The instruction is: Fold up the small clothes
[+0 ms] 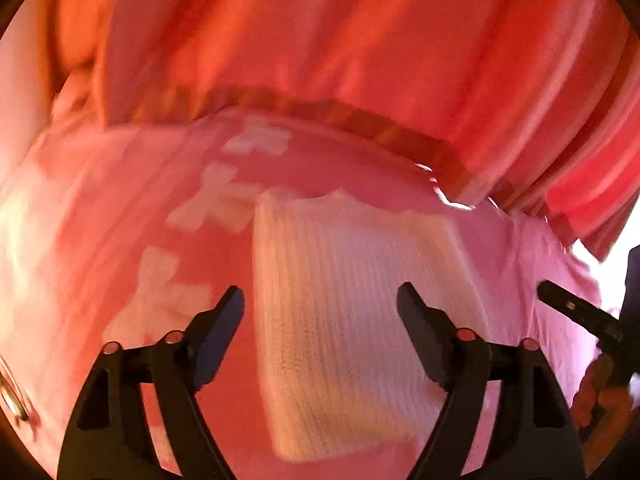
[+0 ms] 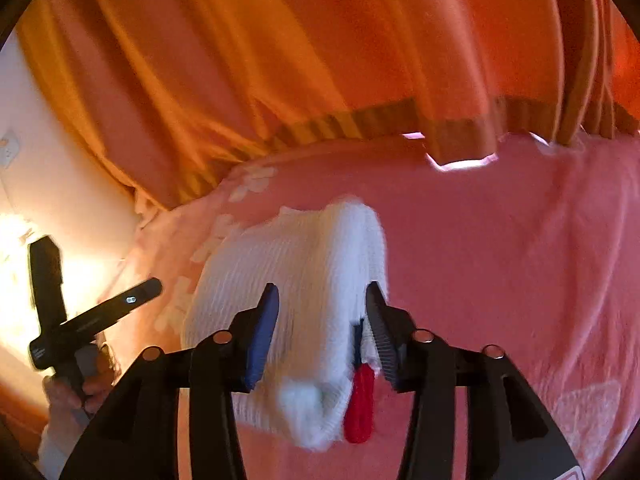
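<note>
A small white ribbed knit garment [image 1: 352, 320] lies folded on a pink bedsheet [image 1: 100, 208]. My left gripper [image 1: 320, 300] is open above it, one finger at each side, holding nothing. In the right wrist view the same garment [image 2: 296, 280] shows with a red tab [image 2: 360, 408] at its near edge. My right gripper [image 2: 322, 300] is open, its fingers straddling the garment's near end, not closed on it. The right gripper also shows in the left wrist view [image 1: 580, 316] at the far right; the left gripper shows in the right wrist view [image 2: 92, 316] at the left.
An orange curtain [image 2: 320, 60] with a striped hem hangs along the far edge of the bed. The pink sheet [image 2: 500, 240] has pale flower patches. A white wall with a socket [image 2: 8, 148] is at the left.
</note>
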